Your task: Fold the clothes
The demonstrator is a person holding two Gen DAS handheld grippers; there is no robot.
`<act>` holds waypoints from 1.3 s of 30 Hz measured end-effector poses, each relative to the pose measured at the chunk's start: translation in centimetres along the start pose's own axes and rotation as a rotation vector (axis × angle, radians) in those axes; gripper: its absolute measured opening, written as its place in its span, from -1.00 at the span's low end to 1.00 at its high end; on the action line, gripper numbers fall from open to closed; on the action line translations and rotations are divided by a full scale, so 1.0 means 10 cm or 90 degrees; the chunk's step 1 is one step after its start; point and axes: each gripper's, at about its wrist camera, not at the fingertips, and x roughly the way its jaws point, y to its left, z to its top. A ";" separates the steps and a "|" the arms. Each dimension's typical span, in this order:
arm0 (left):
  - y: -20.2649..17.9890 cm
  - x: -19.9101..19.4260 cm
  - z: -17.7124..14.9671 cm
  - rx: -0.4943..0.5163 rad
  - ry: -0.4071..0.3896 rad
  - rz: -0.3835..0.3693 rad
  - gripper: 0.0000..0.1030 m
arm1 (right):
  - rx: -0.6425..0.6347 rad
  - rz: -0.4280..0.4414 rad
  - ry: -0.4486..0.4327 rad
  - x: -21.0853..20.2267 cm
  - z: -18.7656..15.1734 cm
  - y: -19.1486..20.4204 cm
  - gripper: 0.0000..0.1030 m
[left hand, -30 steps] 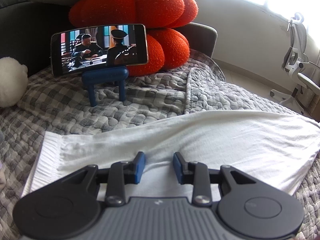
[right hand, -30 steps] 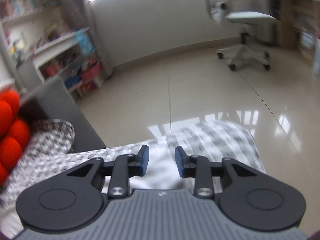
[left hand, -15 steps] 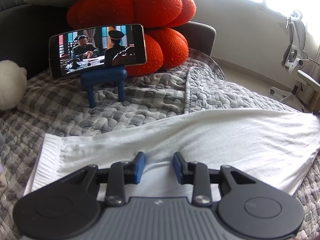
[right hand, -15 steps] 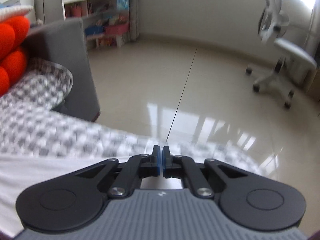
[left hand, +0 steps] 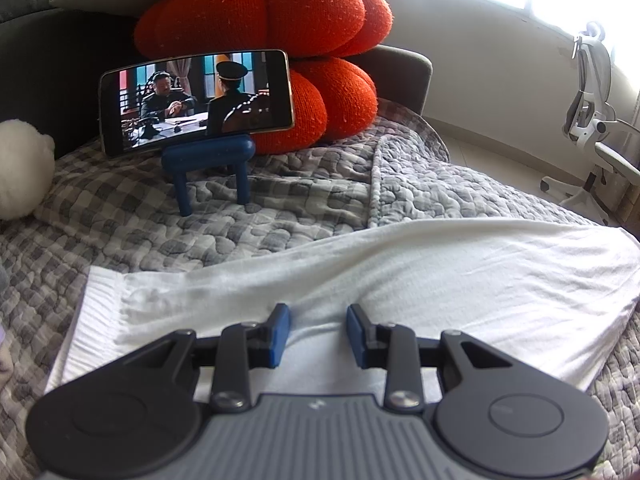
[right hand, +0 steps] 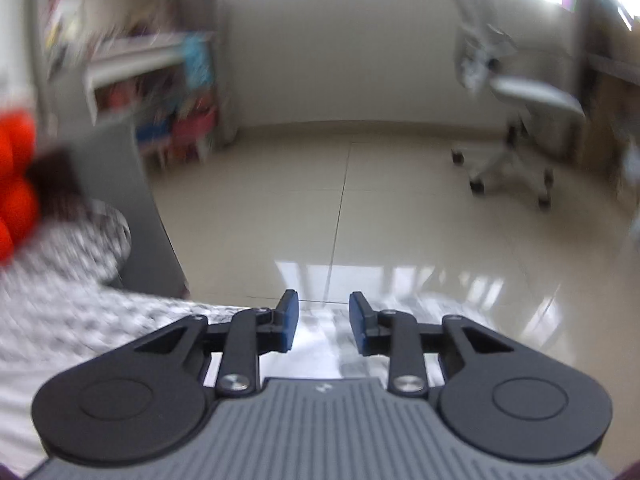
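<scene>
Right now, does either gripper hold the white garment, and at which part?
Nothing is held. The left gripper stands open above the white garment. The right gripper has just been opening, with nothing between its pads.

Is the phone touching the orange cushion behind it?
Cannot tell. In the left wrist view the phone overlaps the orange cushion, hiding any contact or gap. It rests on its blue stand.
</scene>
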 end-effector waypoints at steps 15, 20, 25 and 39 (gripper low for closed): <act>-0.04 0.01 0.04 0.003 0.016 0.014 -0.36 | 0.013 0.046 0.070 -0.03 -0.12 0.13 -0.33; -0.03 0.00 0.03 0.003 0.014 0.013 -0.36 | -0.017 0.015 0.087 0.02 -0.17 0.16 -0.34; -0.03 0.00 0.03 0.004 0.013 0.011 -0.36 | 0.023 0.024 0.080 -0.07 -0.28 0.01 -0.44; -0.02 0.01 0.03 0.002 0.012 0.007 -0.36 | -0.032 -0.056 0.039 -0.08 -0.38 0.09 -0.96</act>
